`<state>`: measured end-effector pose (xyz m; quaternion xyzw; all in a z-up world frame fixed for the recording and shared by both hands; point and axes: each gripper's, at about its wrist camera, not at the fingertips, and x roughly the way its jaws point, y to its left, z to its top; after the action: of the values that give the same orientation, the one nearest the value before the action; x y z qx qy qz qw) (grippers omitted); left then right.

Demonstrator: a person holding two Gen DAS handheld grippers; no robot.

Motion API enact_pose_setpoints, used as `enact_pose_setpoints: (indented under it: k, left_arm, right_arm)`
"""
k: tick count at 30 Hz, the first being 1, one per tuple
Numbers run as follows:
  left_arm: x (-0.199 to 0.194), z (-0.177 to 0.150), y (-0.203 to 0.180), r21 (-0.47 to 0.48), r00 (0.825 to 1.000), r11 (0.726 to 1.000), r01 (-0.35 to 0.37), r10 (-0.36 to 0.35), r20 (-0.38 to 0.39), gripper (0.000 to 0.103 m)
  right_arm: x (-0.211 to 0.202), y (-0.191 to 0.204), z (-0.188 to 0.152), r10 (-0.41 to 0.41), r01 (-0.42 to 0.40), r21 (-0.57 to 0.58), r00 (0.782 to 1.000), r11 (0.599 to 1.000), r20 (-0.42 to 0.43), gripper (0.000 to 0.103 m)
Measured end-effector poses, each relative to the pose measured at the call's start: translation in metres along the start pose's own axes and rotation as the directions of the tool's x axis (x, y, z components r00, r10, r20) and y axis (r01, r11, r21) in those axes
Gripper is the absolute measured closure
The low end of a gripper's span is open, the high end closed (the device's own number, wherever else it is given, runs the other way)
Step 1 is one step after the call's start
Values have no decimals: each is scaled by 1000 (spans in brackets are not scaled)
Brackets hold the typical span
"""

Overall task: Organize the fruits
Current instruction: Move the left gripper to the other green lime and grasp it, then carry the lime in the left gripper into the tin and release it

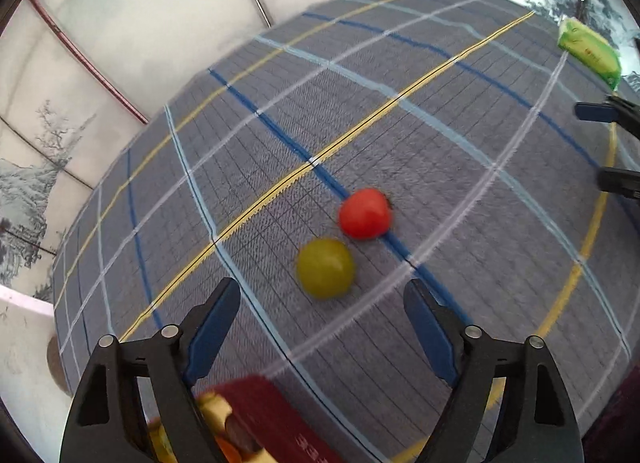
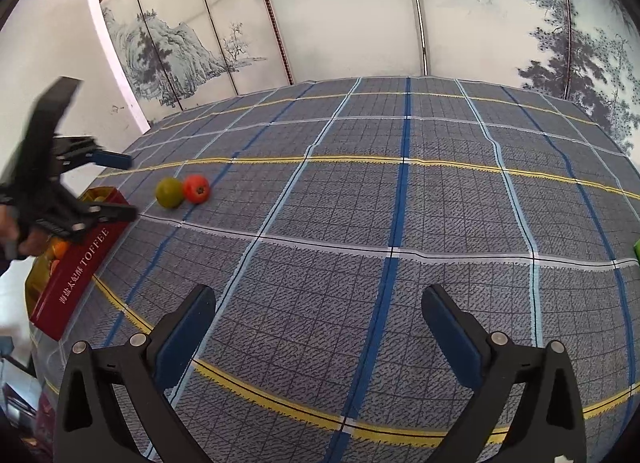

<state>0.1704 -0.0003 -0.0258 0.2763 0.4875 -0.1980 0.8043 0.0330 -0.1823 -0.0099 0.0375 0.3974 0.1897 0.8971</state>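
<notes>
A yellow-green round fruit [image 1: 325,268] and a red tomato-like fruit [image 1: 365,213] lie touching on the plaid tablecloth [image 1: 400,135]. My left gripper [image 1: 322,305] hovers just short of them, open, nothing between its fingers. A dark red toffee box [image 1: 276,419] holding fruit sits under it at the bottom edge. In the right wrist view the same green fruit [image 2: 169,192], red fruit [image 2: 196,188] and box [image 2: 80,267] are at far left, with the left gripper [image 2: 124,187] above the box. My right gripper [image 2: 318,317] stands wide open over bare cloth.
A green packet [image 1: 591,51] lies at the far right edge of the table, a sliver of it green packet [image 2: 637,251] in the right wrist view. A painted folding screen [image 2: 320,23] stands behind the table. The right gripper's fingers [image 1: 596,112] show at the left view's right edge.
</notes>
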Motion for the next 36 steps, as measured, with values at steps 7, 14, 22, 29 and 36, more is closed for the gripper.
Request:
enact_pose_setpoints:
  k: [7,14,22,29,36]
  left_arm:
    - [32,6,19,-108,990,987,116,-123,-64,64]
    - [-1,-13,-8,-223,1000,975,-2,-2,-21,69]
    - [-65,-51,-41,-408,995,911,-53,81,52,69]
    - [-99,-81,-56,-485,989,873,-56,115,94,69]
    - [-120,-105,-65,-492,980,864,-103,173,99,68]
  right_arm:
    - [3,-1,1,15,-15,-1,1000,1000,-16,1]
    - [10,-1,2,3,-2,1,999,1000,-47,1]
    - [18,2,2,-20,19,-13,996,1000,-90,1]
    - [24,6,1,-51,48,-29,992,998,-118,1]
    - [26,9,-1,-85,79,-52,988,996,-128,1]
